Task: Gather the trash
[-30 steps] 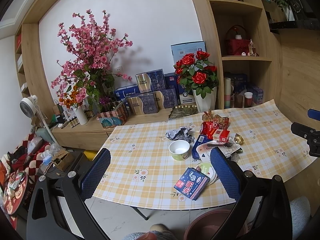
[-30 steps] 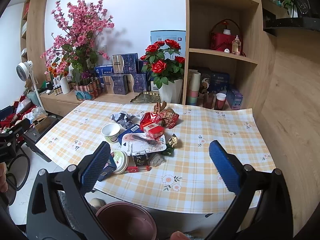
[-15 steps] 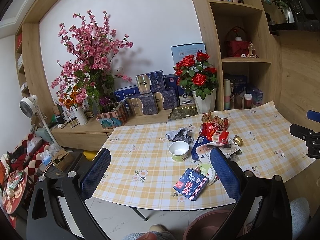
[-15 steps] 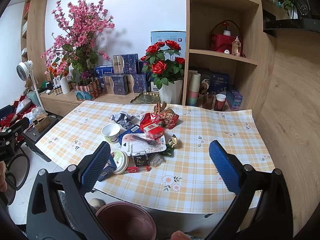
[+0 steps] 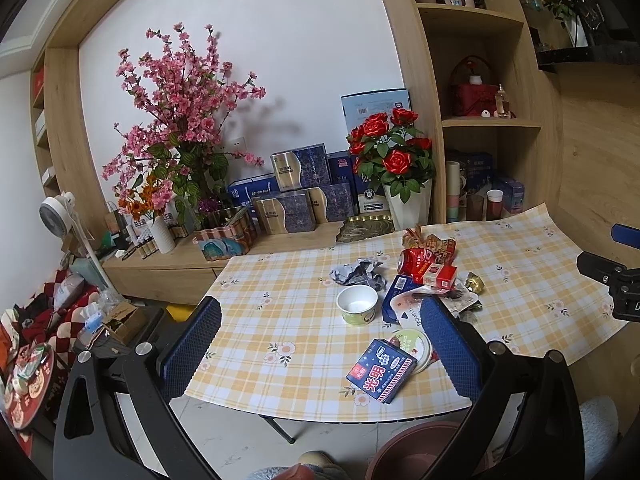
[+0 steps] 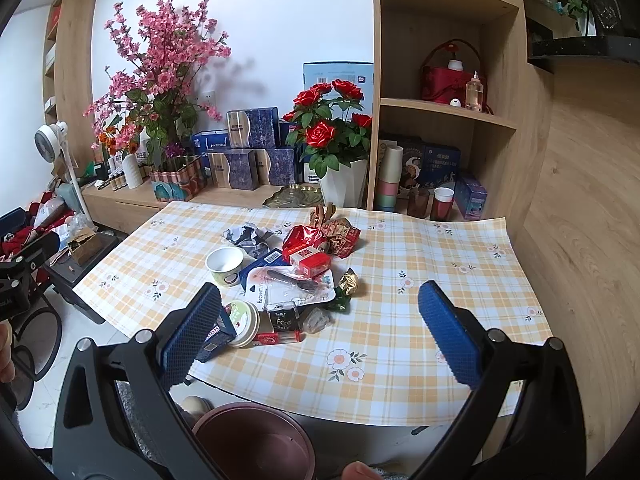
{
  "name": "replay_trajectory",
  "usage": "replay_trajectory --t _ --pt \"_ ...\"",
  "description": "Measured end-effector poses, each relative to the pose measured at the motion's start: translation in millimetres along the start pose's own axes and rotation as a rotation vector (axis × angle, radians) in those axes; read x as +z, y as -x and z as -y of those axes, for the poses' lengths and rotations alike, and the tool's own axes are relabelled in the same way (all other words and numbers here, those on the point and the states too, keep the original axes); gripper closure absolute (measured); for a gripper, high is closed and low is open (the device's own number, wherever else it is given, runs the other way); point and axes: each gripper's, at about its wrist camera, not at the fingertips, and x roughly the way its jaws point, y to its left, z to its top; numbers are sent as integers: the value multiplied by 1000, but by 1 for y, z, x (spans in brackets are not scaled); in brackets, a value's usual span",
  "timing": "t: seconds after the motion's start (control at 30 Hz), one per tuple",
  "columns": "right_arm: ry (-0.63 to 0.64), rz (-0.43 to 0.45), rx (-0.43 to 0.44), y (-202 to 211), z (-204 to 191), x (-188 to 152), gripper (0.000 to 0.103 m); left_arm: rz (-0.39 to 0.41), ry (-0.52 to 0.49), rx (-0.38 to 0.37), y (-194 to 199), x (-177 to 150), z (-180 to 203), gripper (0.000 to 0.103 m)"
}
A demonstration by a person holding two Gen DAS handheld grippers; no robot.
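Observation:
A heap of trash lies on the checked tablecloth (image 5: 280,320): a paper cup (image 5: 357,305) (image 6: 225,266), crumpled grey paper (image 5: 358,273) (image 6: 248,236), red wrappers (image 5: 424,258) (image 6: 316,240), a small red box (image 6: 310,262), a white blister pack (image 6: 292,286), a round lid (image 5: 412,345) (image 6: 242,318) and a blue box (image 5: 380,370). A brown bin (image 6: 252,442) (image 5: 416,456) stands below the table's front edge. My left gripper (image 5: 320,344) is open and empty, off the table's front left. My right gripper (image 6: 320,332) is open and empty above the front edge.
A sideboard behind the table holds a pink blossom arrangement (image 5: 176,128), blue gift boxes (image 5: 304,188) and a rose pot (image 6: 332,140). Wooden shelves (image 6: 444,108) stand at the back right. A fan (image 5: 56,212) and clutter lie on the floor left.
Both grippers have stayed almost still and open. The views have shifted only slightly. Nothing on the table has moved.

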Motion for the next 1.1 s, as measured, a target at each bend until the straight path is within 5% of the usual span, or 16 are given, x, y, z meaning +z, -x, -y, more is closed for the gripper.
replay_trajectory --t 1.1 --pt "-47 -26 5 -18 8 -14 6 -38 20 1 -20 -15 0 5"
